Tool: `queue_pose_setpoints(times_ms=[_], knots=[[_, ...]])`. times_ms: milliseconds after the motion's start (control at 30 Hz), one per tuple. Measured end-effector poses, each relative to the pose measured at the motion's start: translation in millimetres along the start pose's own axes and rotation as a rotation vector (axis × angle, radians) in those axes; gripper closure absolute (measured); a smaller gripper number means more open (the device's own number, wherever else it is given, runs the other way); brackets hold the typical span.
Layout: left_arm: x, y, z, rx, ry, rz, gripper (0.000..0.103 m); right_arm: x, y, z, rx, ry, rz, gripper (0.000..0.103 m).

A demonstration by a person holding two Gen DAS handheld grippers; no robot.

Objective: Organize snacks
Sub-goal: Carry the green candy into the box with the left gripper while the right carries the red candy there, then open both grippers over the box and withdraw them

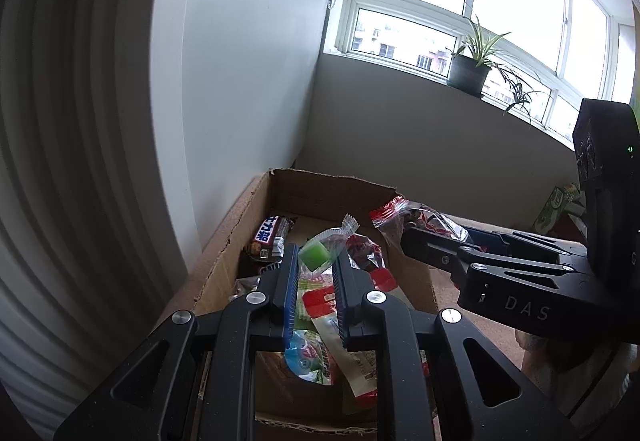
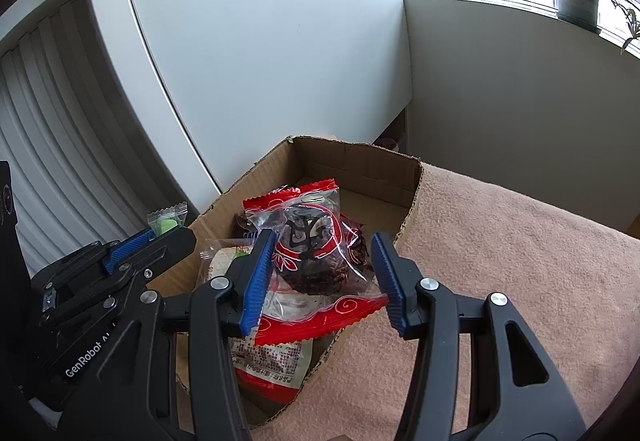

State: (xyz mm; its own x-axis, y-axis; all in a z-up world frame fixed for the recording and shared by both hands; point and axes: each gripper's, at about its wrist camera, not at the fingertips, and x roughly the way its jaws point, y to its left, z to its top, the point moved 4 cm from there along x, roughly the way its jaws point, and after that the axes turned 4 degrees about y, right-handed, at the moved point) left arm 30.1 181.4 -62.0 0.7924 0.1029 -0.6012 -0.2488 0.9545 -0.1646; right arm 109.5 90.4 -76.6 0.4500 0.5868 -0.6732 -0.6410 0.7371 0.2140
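Two grippers hang over one open cardboard box (image 2: 360,169) on the pink-covered bench (image 2: 520,261). The left gripper (image 1: 316,261) has its jaws nipped nearly together on one green candy (image 1: 316,255). The right gripper (image 2: 324,269), jaws half apart, holds one red-trimmed packet of dark fruit (image 2: 312,253). Several more snack packets (image 1: 340,321) lie inside the box; their count is unclear.

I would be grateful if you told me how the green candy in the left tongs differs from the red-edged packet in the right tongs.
The green candy is a small green block in a clear wrapper with crimped ends; the red-edged packet is far larger, a clear pouch with red borders around a dark lump. The left tongs pinch the candy nearly shut, while the right tongs stand much wider around the packet. Both are held over the cardboard box.
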Motion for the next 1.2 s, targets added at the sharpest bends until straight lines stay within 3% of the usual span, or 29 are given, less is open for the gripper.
queue_pose_setpoints(times_ms=[67, 200, 333, 400, 433, 633, 1200], knots=[[4, 4, -2, -0.01, 0.014, 0.003, 0.086, 4, 1, 0, 0.0, 0.005, 0.008, 0.048], [4, 6, -4, -0.01, 0.018, 0.009, 0.085, 5, 1, 1, 0.009, -0.002, 0.007, 0.033], [2, 7, -4, -0.015, 0.016, 0.013, 0.079, 2, -2, 1, 0.03, -0.007, 0.007, 0.031], [0, 8, -4, -0.016, 0.012, 0.018, 0.069, -1, -3, 1, 0.028, -0.011, 0.0, 0.029], [-1, 8, -3, -0.019, 0.01, 0.018, 0.059, -2, -2, 3, 0.024, -0.015, -0.001, 0.028], [-8, 11, -2, -0.024, -0.015, 0.025, 0.046, -16, -5, 2, 0.03, -0.038, -0.009, 0.019], [-45, -11, -21, 0.01, -0.09, 0.081, 0.036, -84, -35, -30, 0.015, -0.107, -0.113, 0.007]])
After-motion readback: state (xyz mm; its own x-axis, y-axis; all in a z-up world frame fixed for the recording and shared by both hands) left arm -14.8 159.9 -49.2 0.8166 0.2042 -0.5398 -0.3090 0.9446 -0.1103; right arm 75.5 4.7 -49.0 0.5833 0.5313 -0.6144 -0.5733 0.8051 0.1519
